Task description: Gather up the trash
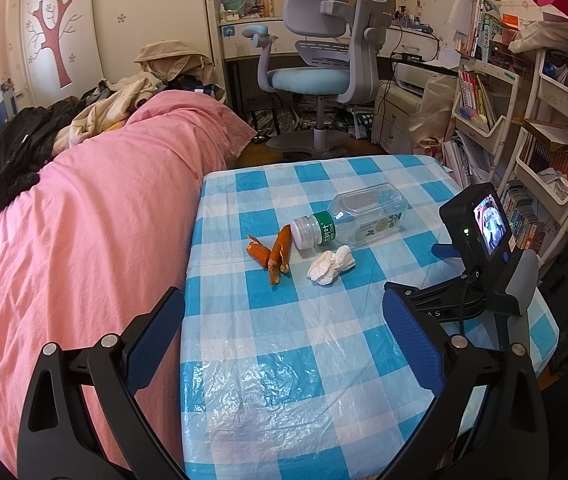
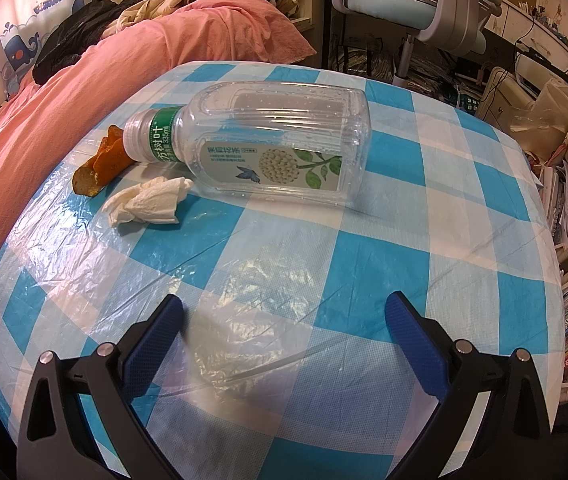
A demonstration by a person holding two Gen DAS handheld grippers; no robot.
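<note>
The worktop [image 1: 324,360] has a blue and white checked plastic cover on it. Three bits of trash lie close together on it. A clear plastic bottle [image 2: 276,140] lies on its side, with a white cap and a green band at the neck. It looks empty, with small drops inside. Orange peel [image 1: 274,252] lies just beside the cap. From the right wrist view the bottle neck hides part of the peel. A crumpled white tissue [image 2: 150,200] lies just in front of the bottle, near the cap.

The left gripper [image 1: 284,320] hangs over the near part of the worktop. Its blue fingers [image 1: 152,332] are spread wide with nothing between them. The right gripper [image 2: 284,332] is also spread wide and empty, low over the worktop, near the bottle. In the left wrist view it shows only from the side, at the right edge, with its small screen.

A pink bed [image 1: 84,220] is right beside the worktop. A grey chair [image 1: 324,60] stands behind.
</note>
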